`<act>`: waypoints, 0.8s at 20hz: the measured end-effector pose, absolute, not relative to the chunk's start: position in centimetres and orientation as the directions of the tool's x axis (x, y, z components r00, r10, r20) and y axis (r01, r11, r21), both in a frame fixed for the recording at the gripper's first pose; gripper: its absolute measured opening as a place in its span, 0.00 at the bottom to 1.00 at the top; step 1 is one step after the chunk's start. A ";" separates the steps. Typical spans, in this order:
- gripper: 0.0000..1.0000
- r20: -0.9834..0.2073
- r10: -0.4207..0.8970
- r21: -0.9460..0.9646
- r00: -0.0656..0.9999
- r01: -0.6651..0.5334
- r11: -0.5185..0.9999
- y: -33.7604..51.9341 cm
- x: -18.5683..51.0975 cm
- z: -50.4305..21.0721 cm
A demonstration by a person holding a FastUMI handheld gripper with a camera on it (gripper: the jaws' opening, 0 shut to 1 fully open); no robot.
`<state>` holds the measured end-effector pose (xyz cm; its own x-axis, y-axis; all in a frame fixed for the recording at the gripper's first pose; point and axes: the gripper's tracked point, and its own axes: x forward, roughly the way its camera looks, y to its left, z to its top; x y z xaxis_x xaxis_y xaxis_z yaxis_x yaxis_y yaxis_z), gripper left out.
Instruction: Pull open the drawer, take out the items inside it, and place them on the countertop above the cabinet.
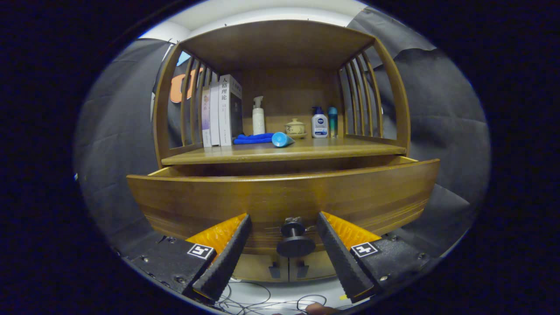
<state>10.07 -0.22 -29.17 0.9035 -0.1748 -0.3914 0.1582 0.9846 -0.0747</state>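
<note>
the brown wooden cabinet with slatted sides point(280, 48) stands ahead, its wide curved wooden drawer point(280, 197) pulled partly out beneath the flat wooden countertop shelf point(284, 153), and the drawer's inside is hidden behind its front panel. on the countertop stand three upright books point(221, 111) at the left, then a folded blue cloth point(253, 139), a white pump bottle point(258, 117), a light blue cylinder lying on its side point(282, 139), a small lidded ceramic cup point(295, 127), a white and blue lotion bottle point(320, 123) and a slim teal bottle point(333, 121). the black and orange two-finger gripper point(282, 227) is spread wide, holding nothing, with the small round black drawer knob point(295, 239) between its fingers and clear of both.
</note>
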 end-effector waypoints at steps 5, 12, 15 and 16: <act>0.99 -0.413 -0.180 -0.072 0.893 0.165 0.984 -0.7 14.1 -29.6; 1.00 -0.435 -0.188 -0.057 0.880 0.182 0.982 -0.9 16.9 -30.0; 0.99 -0.433 -0.178 -0.039 0.883 0.179 0.983 -1.2 17.0 -30.5; 0.99 -0.446 -0.174 -0.025 0.878 0.182 0.983 -1.3 16.8 -30.5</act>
